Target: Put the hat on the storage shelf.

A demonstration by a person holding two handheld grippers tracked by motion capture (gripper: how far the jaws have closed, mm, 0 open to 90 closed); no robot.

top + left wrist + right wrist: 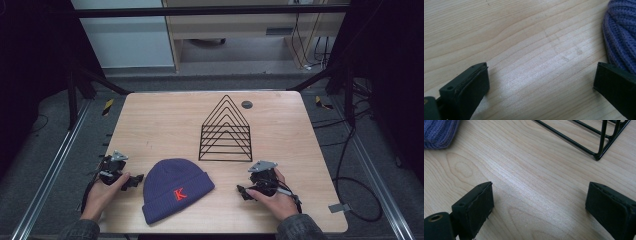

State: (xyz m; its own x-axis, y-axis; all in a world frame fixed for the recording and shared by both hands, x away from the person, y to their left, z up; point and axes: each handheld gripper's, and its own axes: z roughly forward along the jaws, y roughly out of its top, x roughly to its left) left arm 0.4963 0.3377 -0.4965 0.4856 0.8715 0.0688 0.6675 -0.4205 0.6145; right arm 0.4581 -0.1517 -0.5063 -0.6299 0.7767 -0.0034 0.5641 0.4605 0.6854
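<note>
A light wooden desk (165, 125) with rounded corners carries three things. A purple knit beanie (175, 187) with a red letter K on its cuff lies flat near the front edge. Behind it and slightly to the right, well apart, stands a black wire rack (226, 132) of peaked frames. Near the far edge sits a small dark round disc (247, 104), possibly a cable-hole cover.

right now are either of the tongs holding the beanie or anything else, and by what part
Nothing is held. The left tongs and right tongs both stand open over bare table, with the beanie lying untouched between them.
</note>
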